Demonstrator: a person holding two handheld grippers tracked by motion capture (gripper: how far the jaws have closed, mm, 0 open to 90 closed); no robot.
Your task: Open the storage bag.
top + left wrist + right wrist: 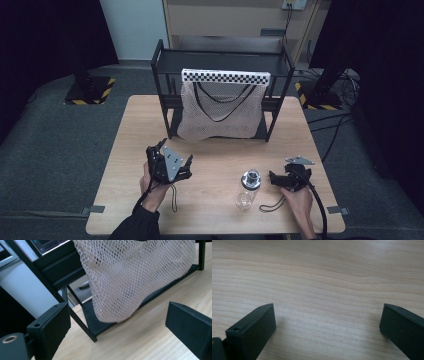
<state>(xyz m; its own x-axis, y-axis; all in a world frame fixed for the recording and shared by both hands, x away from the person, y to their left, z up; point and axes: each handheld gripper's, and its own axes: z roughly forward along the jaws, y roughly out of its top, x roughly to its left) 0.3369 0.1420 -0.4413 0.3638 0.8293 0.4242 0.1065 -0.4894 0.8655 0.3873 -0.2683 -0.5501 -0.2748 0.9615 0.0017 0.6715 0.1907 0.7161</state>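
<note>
Your left gripper (pixel 175 161) sits over the near-left part of the counter (pixel 210 210), jaws spread wide with nothing between them, aimed up toward the mesh bag (pixel 220 112) that hangs from the black rack (pixel 161 75) at the far edge. In the left gripper view, the bag's rounded bottom sags to the rack's lower shelf, and bare wood lies open between your jaws and the rack's foot. Your right gripper (pixel 274 179) rests low near the counter's right edge, jaws also wide apart and empty, pointing left toward the clear bottle (pixel 248 188); the right gripper view has plain wood between the jaws. The bottle lies on its side just beside that gripper, near the front edge, its long axis running roughly front to back, with the dark cap end toward the rack and the base toward you. You have a broad free strip of counter between the 2 grippers and between the bottle and the rack.
</note>
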